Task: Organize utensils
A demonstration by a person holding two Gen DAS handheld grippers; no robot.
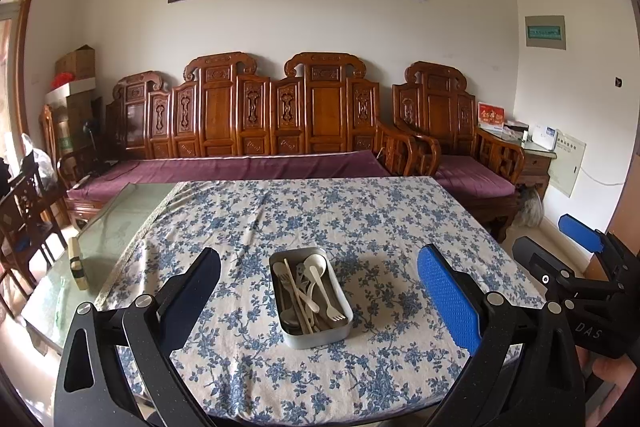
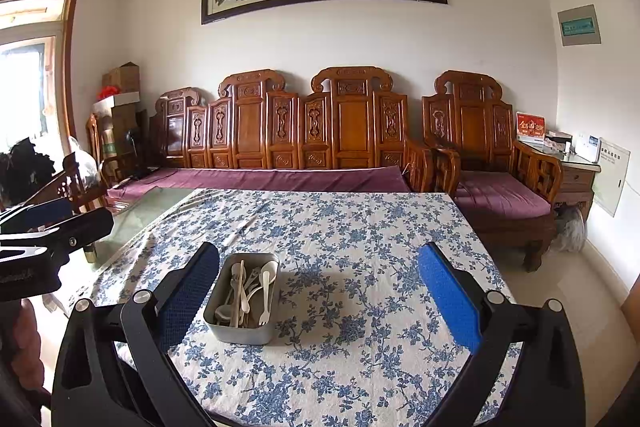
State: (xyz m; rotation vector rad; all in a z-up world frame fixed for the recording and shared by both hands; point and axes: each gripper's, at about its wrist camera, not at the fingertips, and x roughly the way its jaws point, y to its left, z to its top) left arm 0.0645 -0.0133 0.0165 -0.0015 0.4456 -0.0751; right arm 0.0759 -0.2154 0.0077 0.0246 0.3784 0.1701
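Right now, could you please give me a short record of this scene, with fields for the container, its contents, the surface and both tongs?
container: rectangular grey metal tin, open, no lid visible
contents: pale plastic utensils piled loosely: forks, spoons, chopsticks
surface: blue floral tablecloth; tin sits near its front middle
left tongs: open, empty, tin framed between the fingers
right tongs: open, empty, tin beside the left finger
background: carved wooden bench with purple cushion

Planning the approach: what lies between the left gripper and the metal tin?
Only bare floral tablecloth, seen in the left wrist view, between the left gripper and the tin.
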